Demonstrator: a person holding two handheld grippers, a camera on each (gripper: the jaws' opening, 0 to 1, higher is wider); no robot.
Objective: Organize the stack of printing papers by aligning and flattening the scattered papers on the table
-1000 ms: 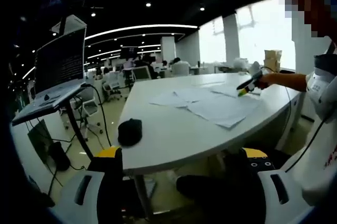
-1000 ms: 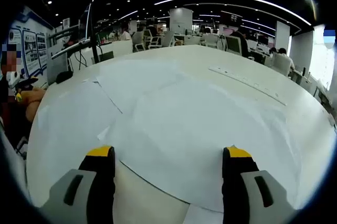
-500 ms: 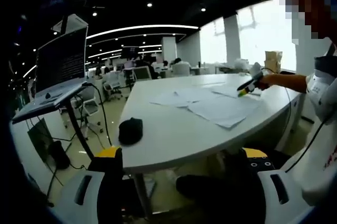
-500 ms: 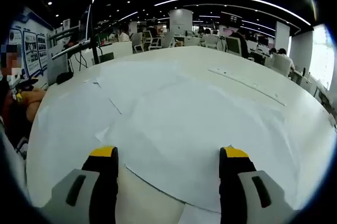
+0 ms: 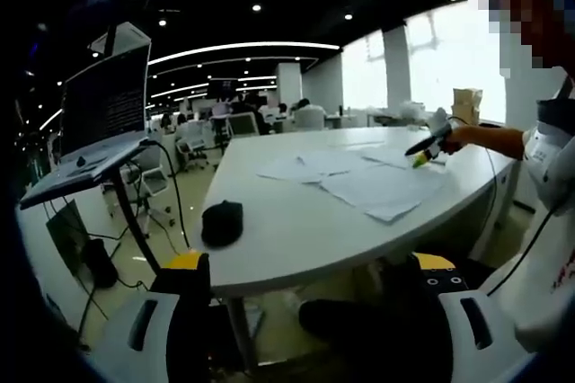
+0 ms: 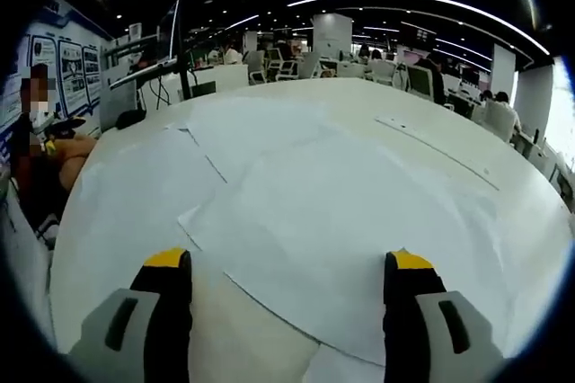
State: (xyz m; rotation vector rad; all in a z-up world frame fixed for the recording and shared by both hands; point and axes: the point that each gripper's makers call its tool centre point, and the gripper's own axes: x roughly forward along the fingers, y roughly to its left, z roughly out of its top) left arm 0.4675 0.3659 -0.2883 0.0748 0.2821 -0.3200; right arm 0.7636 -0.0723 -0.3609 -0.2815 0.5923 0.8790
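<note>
Several white paper sheets [image 6: 332,212] lie scattered and overlapping on the round white table [image 6: 243,347]; in the left gripper view the same papers [image 5: 368,187] spread over the table's far right part. My right gripper [image 6: 289,264] hovers open just above the nearest sheet, its yellow-tipped jaws wide apart. My left gripper [image 5: 310,266] is open too, held off the table's near edge, below its top. In the left gripper view the right gripper [image 5: 424,146] shows small over the papers, held by a hand in an orange sleeve.
A black rounded object [image 5: 222,223] rests near the table's [image 5: 287,239] front-left edge. A laptop on a stand [image 5: 94,145] rises to the left, with office chairs and desks beyond. A person [image 6: 40,149] sits at the table's left in the right gripper view.
The right gripper view has tilted and shifted slightly over the papers; the papers lie as before. The left gripper has hardly moved.
</note>
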